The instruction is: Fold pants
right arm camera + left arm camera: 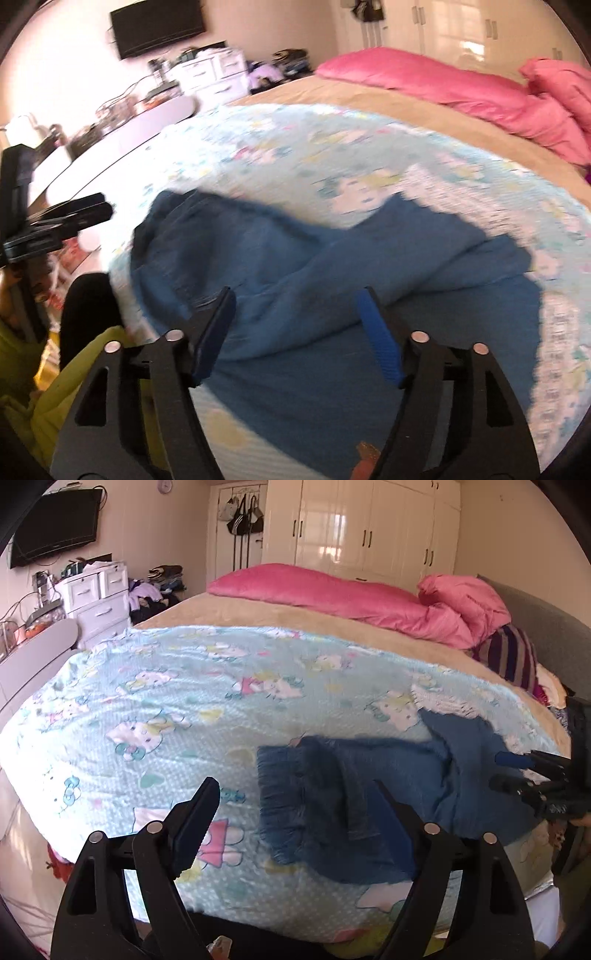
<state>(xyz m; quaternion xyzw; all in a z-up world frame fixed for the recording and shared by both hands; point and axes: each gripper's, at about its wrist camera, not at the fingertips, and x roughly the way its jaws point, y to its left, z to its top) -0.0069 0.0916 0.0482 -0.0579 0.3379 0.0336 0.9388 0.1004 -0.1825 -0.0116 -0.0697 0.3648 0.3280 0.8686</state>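
Blue denim pants (354,790) lie folded over on a light blue cartoon-cat blanket (166,709) near the bed's front edge, with frayed hems at their left end. My left gripper (295,790) hovers above the hem end, open, with nothing pinched between its fingers. The right gripper (511,773) enters from the right edge beside the pants' other end. In the right wrist view the pants (332,266) spread rumpled under my right gripper (295,295), whose blue pads stand wide apart and off the cloth. The left gripper (98,212) shows at the left edge.
A pink duvet (332,590) and a pink pillow (469,602) lie at the bed's far end on a beige sheet (229,609). A striped cloth (509,653) sits at right. White drawers (99,598) stand left of the bed. A person's yellow-green clothing (44,402) is close at lower left.
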